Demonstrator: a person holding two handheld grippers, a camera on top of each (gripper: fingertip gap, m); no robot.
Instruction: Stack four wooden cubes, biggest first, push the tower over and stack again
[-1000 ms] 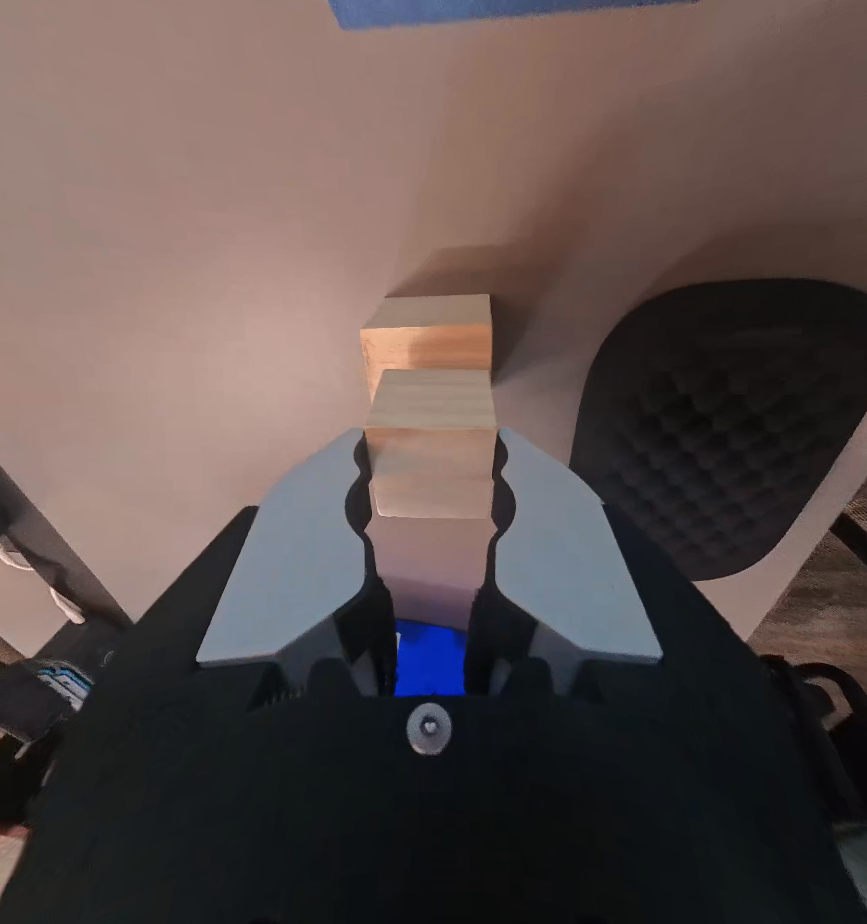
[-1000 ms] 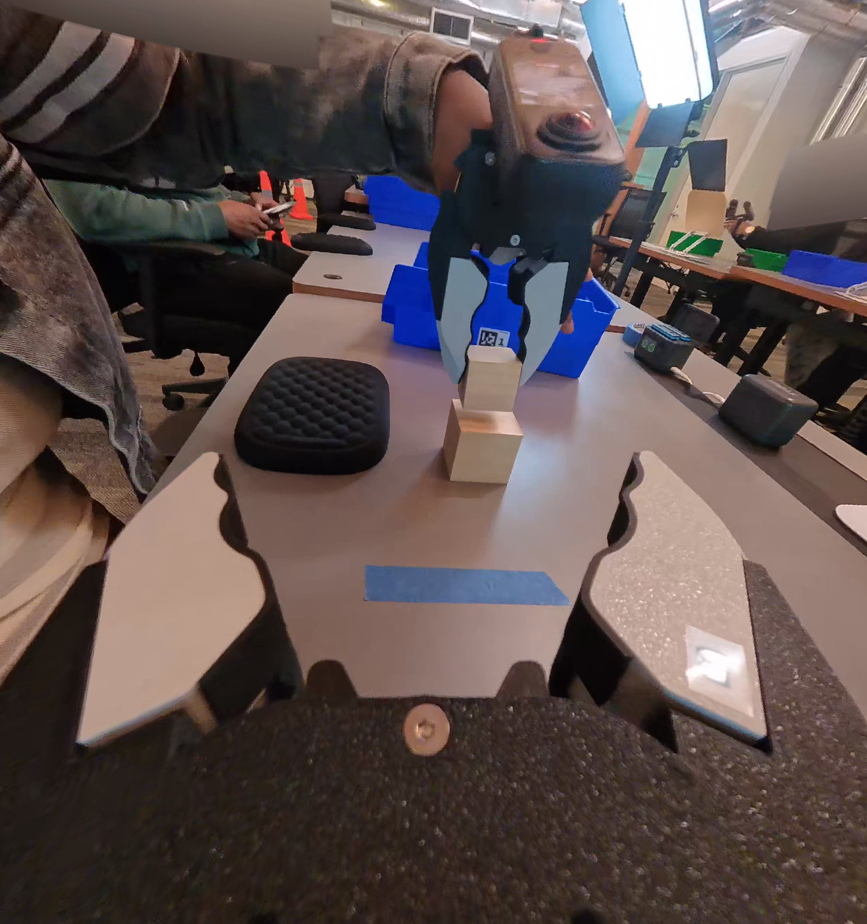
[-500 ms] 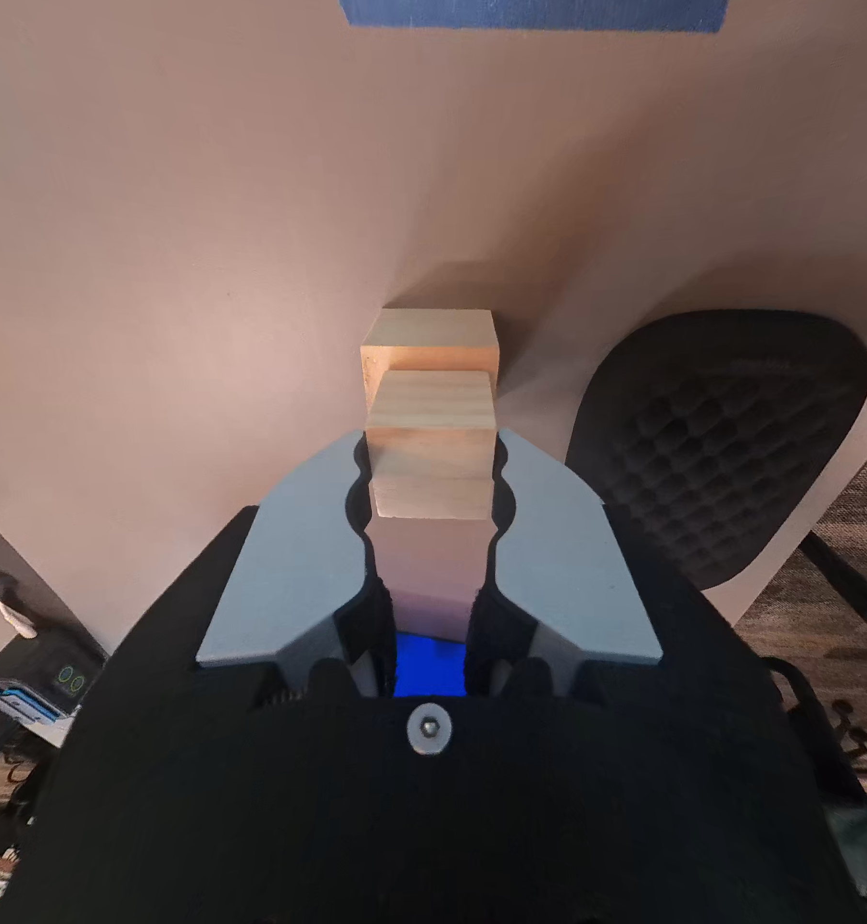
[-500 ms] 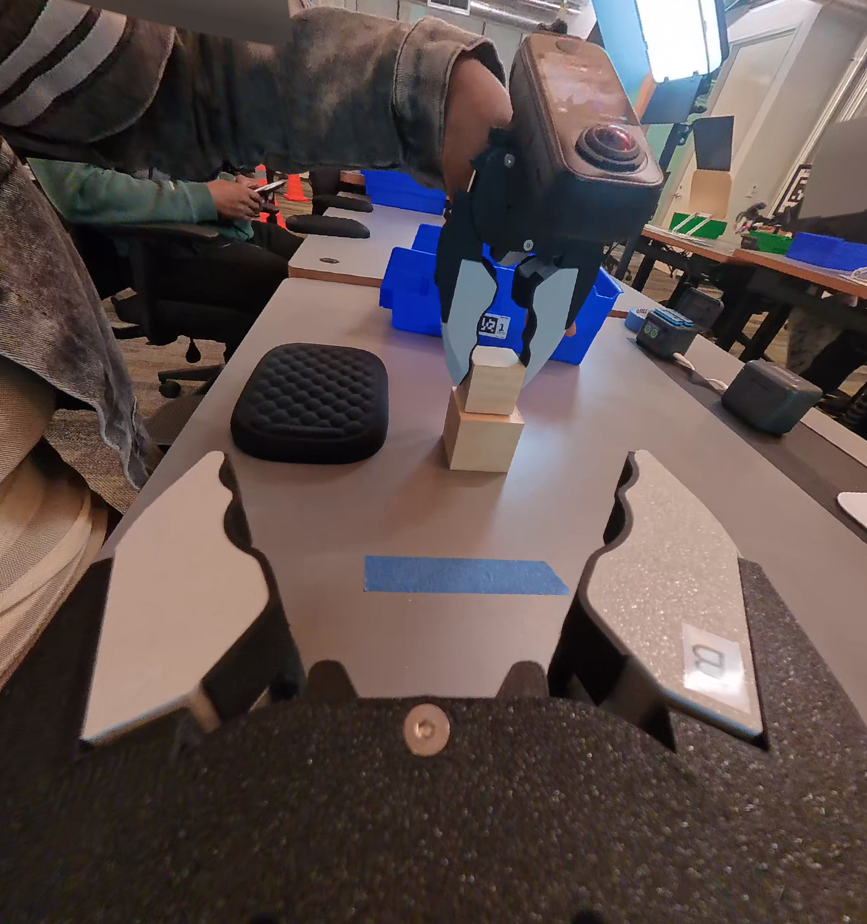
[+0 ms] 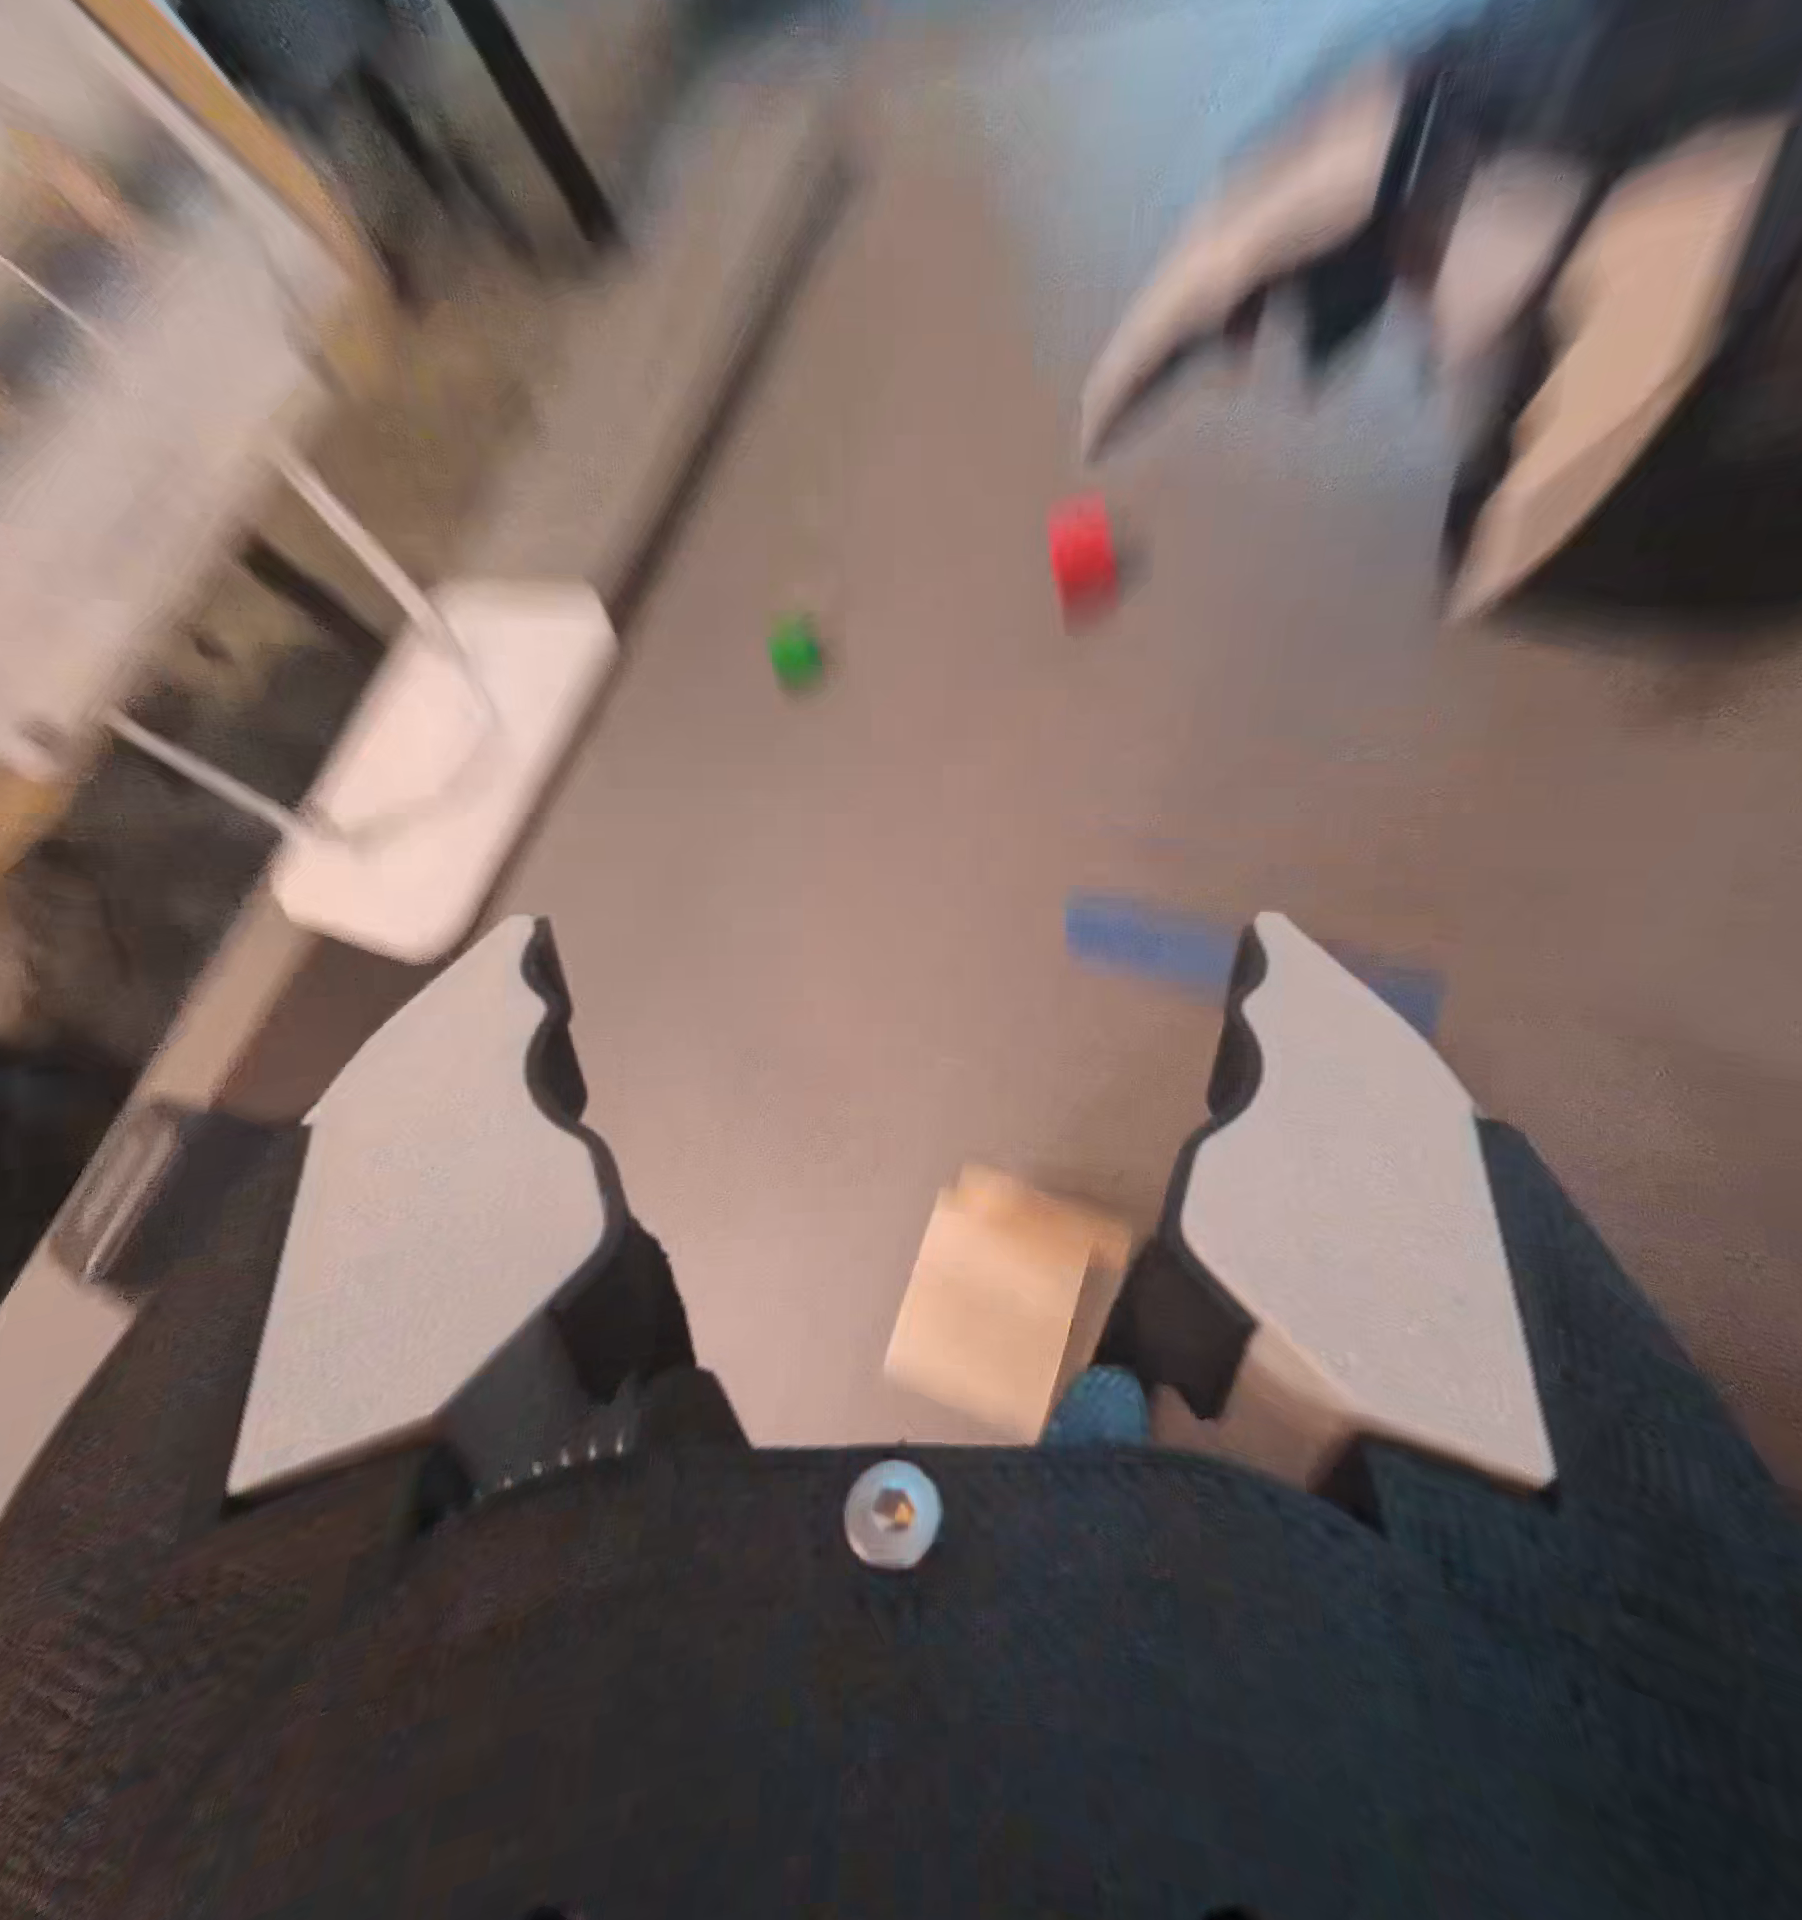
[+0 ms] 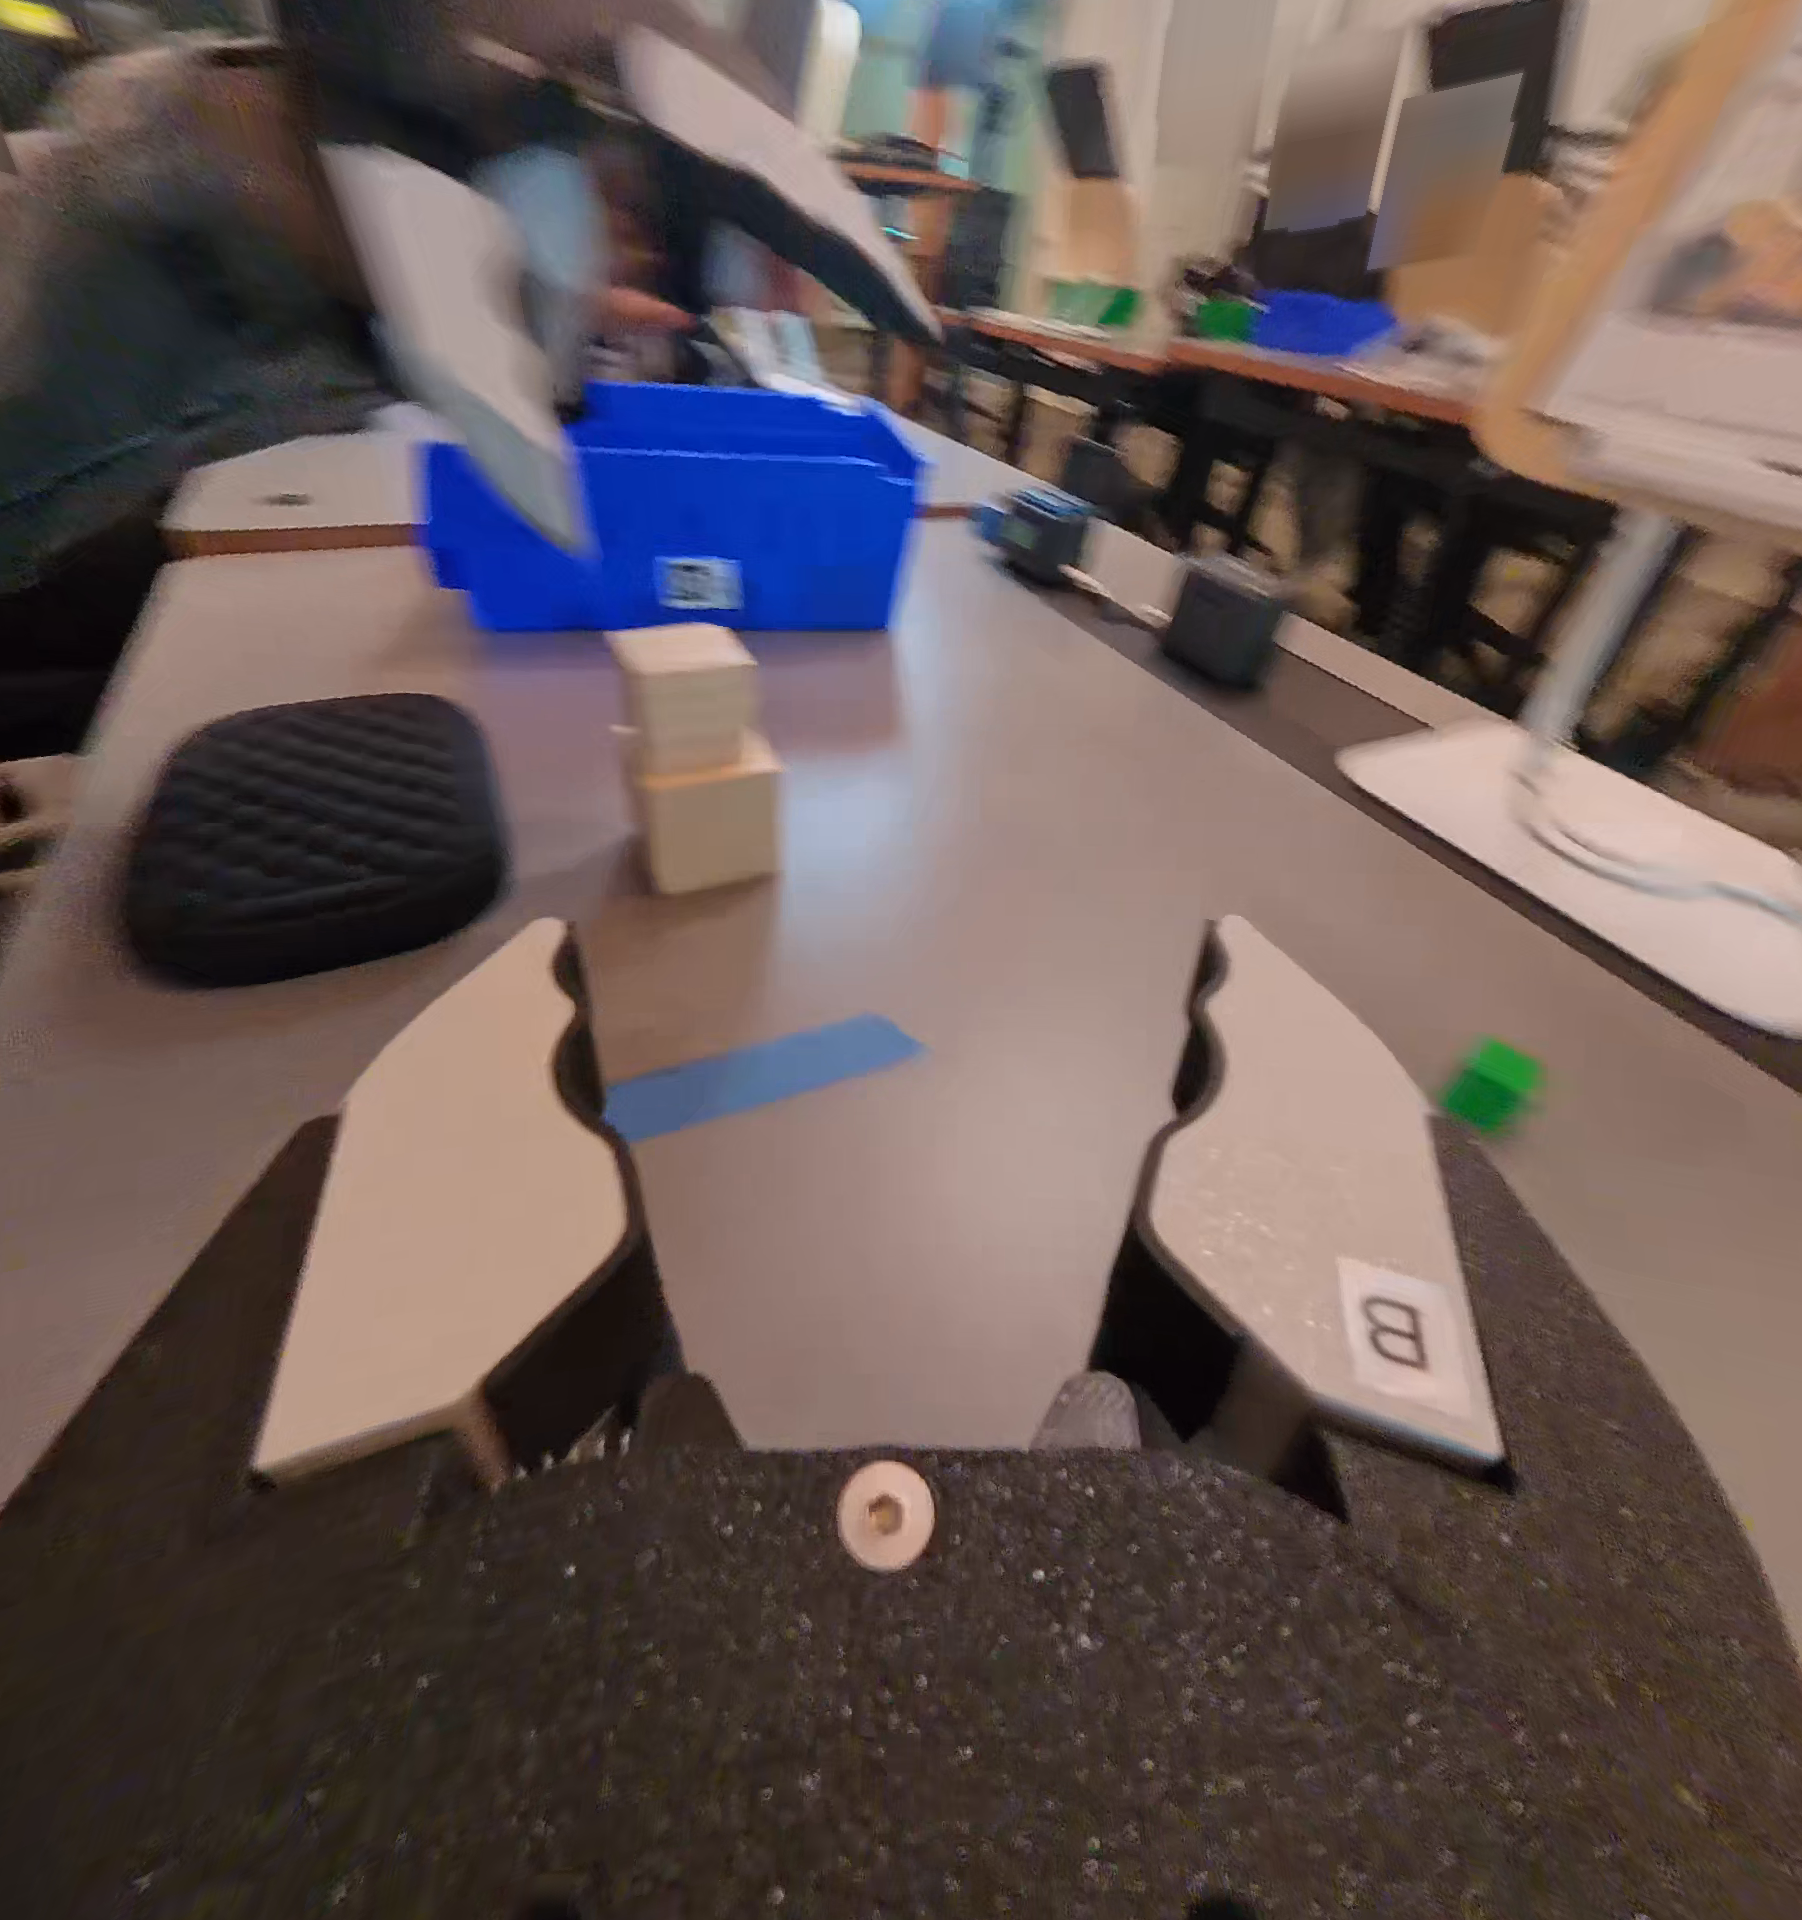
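Two plain wooden cubes stand stacked on the grey table [image 6: 980,831], the smaller cube [image 6: 684,691] resting on the bigger cube [image 6: 708,826], which fits the biggest-first order and puts the tower at half height. From the right wrist view the stack sits at about eleven o'clock, just beside the black padded rest [image 6: 315,831] and in front of the blue bin [image 6: 772,520]. The left gripper [image 6: 751,416] hangs above and behind the stack with its jaws spread wide and nothing between them, so the tower stands on its own. The right gripper [image 6: 892,997] is likewise spread apart and empty, low over the strip of blue tape [image 6: 762,1070]. The green cube [image 6: 1489,1081] lies at three o'clock near the table edge, and the red cube [image 5: 1082,556] lies well apart from it near the right gripper; both views are smeared, so which is larger is hard to judge, though the red one looks bigger and would likely go on next.
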